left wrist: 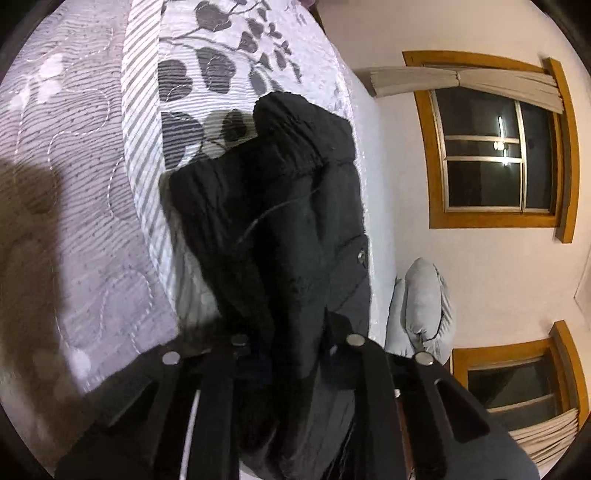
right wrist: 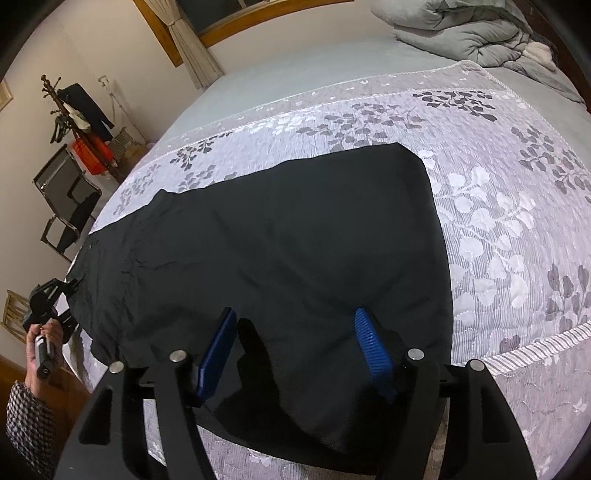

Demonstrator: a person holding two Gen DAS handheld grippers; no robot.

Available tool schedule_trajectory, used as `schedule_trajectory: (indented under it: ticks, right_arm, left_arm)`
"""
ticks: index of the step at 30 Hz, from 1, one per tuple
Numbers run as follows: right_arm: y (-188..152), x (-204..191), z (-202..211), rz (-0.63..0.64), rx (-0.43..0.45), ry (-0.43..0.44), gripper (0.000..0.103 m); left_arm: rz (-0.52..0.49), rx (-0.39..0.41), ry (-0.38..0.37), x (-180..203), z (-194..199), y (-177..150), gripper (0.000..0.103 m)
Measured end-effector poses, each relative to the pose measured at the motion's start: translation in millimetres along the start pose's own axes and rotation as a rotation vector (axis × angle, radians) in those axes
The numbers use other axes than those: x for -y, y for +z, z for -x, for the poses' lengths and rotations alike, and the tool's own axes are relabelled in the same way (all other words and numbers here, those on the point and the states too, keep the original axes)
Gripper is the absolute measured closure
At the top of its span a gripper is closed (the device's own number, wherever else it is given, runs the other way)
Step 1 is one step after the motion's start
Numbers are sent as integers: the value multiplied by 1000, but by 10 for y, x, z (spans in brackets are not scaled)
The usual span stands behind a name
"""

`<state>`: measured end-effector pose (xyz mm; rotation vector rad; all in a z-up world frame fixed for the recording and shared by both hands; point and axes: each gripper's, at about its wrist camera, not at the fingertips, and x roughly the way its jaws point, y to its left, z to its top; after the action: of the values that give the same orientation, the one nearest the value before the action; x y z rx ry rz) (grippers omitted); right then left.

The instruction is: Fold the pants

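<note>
Black pants (right wrist: 280, 236) lie spread flat across the grey floral bedspread (right wrist: 498, 221). My right gripper (right wrist: 295, 332) is open, its blue pads (right wrist: 369, 343) hovering just over the near edge of the pants, holding nothing. My left gripper (left wrist: 284, 332) is shut on the waistband end of the pants (left wrist: 280, 206), with bunched black cloth filling the space between its fingers. In the right wrist view the left gripper (right wrist: 55, 295) shows at the far left, held by a hand at the pants' left end.
A folded grey duvet (right wrist: 472, 33) lies at the bed's far right. A chair (right wrist: 66, 206) and a coat rack (right wrist: 74, 114) stand left of the bed. Windows with wooden frames (left wrist: 495, 147) are on the wall. A grey pillow (left wrist: 421, 306) shows beyond the bed.
</note>
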<state>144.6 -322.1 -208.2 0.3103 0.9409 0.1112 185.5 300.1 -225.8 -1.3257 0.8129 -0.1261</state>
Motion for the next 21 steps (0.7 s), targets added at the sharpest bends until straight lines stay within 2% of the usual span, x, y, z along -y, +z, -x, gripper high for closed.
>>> schedule_trajectory:
  ticks: [8,21]
  right_arm:
    - [8,43,-4,-21,2,20,35]
    - [10,99,50,-57,12,50,36]
  left_arm:
    - [-200,42,-93,576,101,-213,92]
    - [-539,43,-118,1457,114,-682,91]
